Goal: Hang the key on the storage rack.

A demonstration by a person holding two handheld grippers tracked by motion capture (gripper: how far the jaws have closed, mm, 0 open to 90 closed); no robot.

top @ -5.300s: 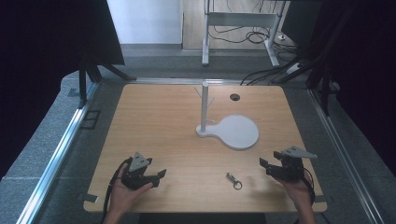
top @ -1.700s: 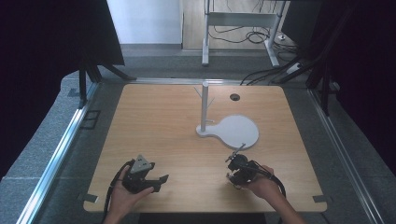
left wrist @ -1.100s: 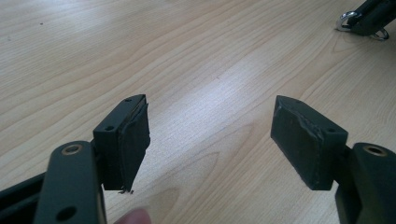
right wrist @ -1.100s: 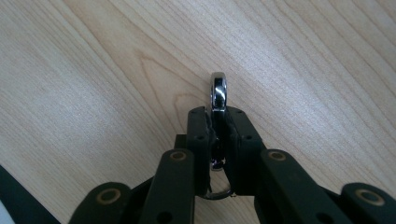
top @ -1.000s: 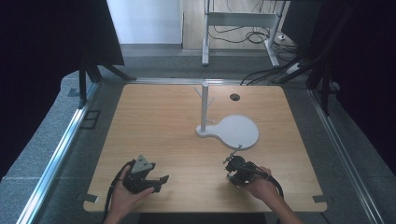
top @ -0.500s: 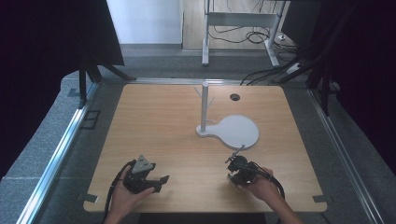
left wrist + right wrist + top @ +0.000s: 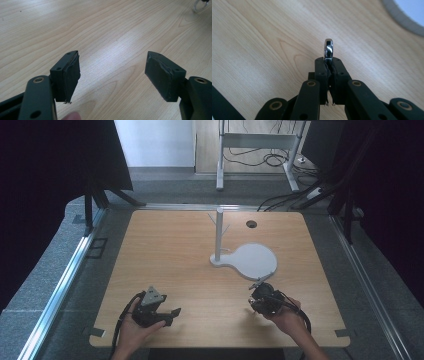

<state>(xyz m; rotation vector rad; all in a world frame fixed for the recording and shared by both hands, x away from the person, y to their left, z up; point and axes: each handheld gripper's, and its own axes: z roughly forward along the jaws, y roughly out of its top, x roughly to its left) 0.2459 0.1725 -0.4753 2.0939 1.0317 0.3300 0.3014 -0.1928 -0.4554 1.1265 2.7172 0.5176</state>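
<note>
My right gripper (image 7: pixel 258 296) is shut on a shiny metal ring (image 7: pixel 328 50), which stands on edge above its closed tips (image 7: pixel 328 61). It hovers just in front of the white stand's flat base (image 7: pixel 254 260), whose grey rim (image 7: pixel 402 20) shows at the top right of the right gripper view. The stand's thin post (image 7: pixel 218 234) rises with short side branches. At the front left of the table my left gripper (image 7: pixel 171 312) rests in a hand, open, and its jaws (image 7: pixel 112 67) hold nothing over bare wood.
The wooden table (image 7: pixel 170 250) has a small round hole (image 7: pixel 251 224) near its far edge. Metal rails run along both sides of the table. A desk frame and cables lie on the floor beyond.
The ring lay loose on the table with my right gripper off at the right edge. The right gripper moved left and closed on it. The left gripper has stayed put.
</note>
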